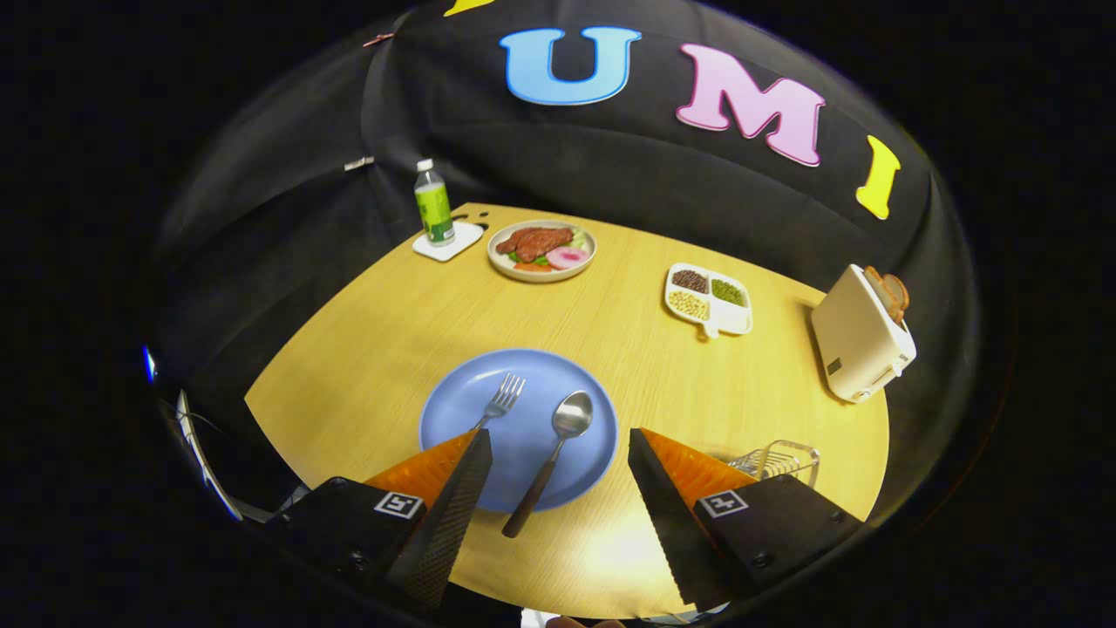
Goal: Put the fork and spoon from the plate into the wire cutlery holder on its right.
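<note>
A blue plate (523, 384) lies on the wooden table just ahead of my fingers. On it rest a fork (503, 399), tines pointing away, and a spoon (558, 445) with a dark handle that runs off the plate's near rim. The fork's handle passes behind my left fingertip. My gripper (558, 440) hovers above the near side of the plate, open, with the spoon's handle lying below the gap between the fingers. The wire cutlery holder (779, 460) stands to the right of the plate, partly hidden behind my right finger.
Beyond the plate sit a dish of meat and vegetables (541, 250), a green-labelled bottle (433, 203) on a white coaster, and a divided tray of beans (706, 296). A cream toaster (859, 336) with toast stands far right, near the table edge.
</note>
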